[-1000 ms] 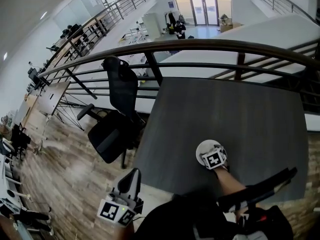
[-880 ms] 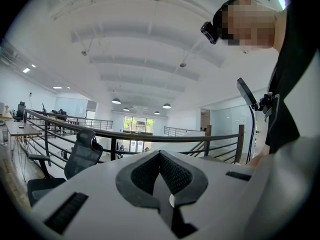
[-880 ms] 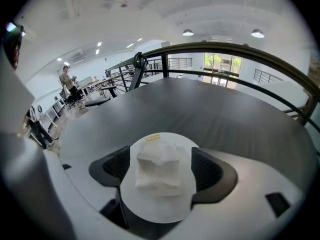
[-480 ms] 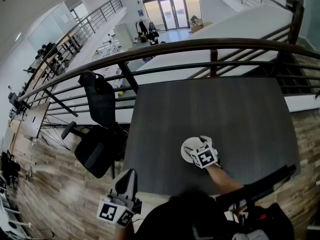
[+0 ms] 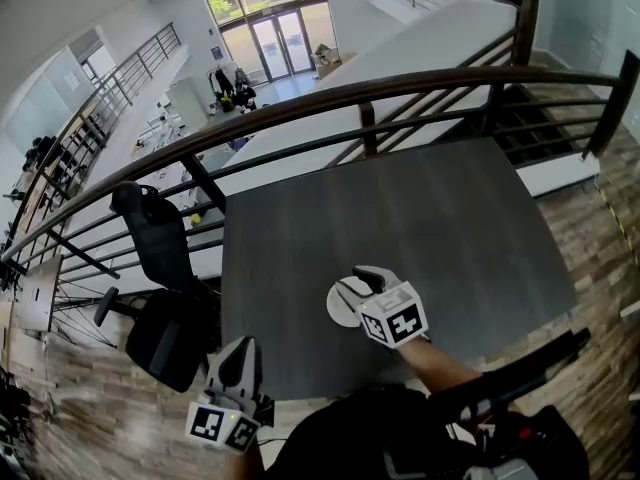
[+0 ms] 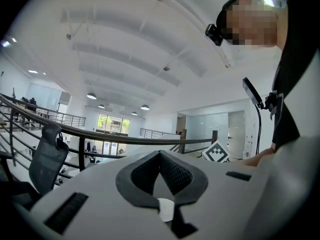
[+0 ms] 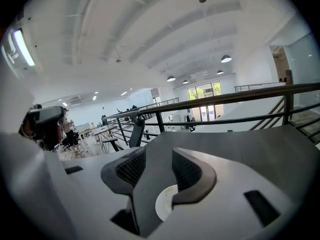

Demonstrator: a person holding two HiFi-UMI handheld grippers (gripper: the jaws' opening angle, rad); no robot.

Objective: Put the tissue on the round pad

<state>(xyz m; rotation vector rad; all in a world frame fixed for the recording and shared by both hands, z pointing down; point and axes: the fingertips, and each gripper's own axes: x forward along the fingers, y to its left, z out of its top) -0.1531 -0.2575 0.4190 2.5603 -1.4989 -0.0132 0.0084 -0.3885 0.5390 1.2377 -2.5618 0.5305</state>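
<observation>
A white round pad [image 5: 340, 310] lies on the dark grey table [image 5: 450, 228], near its front edge. My right gripper [image 5: 358, 280] hangs over the pad's right half, its marker cube toward me. In the right gripper view its jaws [image 7: 159, 156] are closing with nothing between them, and a slice of the round pad [image 7: 165, 204] shows below the gap. No tissue shows in any view. My left gripper [image 5: 243, 356] is held off the table's front left corner, above the floor. In the left gripper view its pads [image 6: 150, 171] meet at the tip.
A dark railing [image 5: 300, 108] runs along the table's far side, with a lower floor beyond it. A black office chair [image 5: 160, 268] stands left of the table on the wood floor [image 5: 90, 408]. A black bar [image 5: 520, 368] crosses at the lower right.
The head view has swung, so the table sits further left. My right gripper has drawn back to the pad's right side, uncovering more of it. The left gripper has kept its place.
</observation>
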